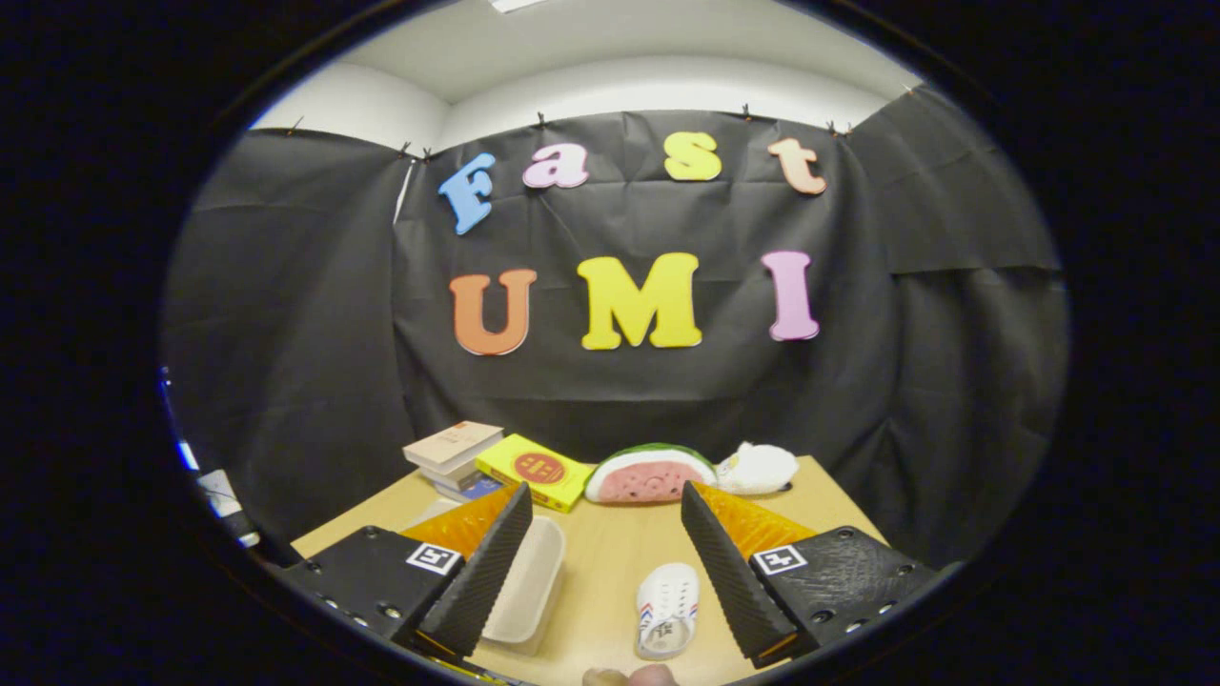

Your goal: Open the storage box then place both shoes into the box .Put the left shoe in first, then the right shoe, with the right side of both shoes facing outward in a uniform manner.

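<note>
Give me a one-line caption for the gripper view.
Open gripper above the table, white shoe between its fingers, storage box beside it.

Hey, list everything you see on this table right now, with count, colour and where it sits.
Storage box: one, whitish, on the table partly behind one finger.
Shoe: one, white, between the fingers, nearer the other finger.
Watermelon slice toy: one, red with green rind, beyond the fingers.
White soft toy: one, beside the watermelon slice.
Yellow box: one, flat, beside the watermelon's other end.
Books: small stack, tan top, next to the yellow box.
Table: one, light wood.
Fingertips: person's, at the near edge.
Gripper: one, open, holding nothing.
</note>
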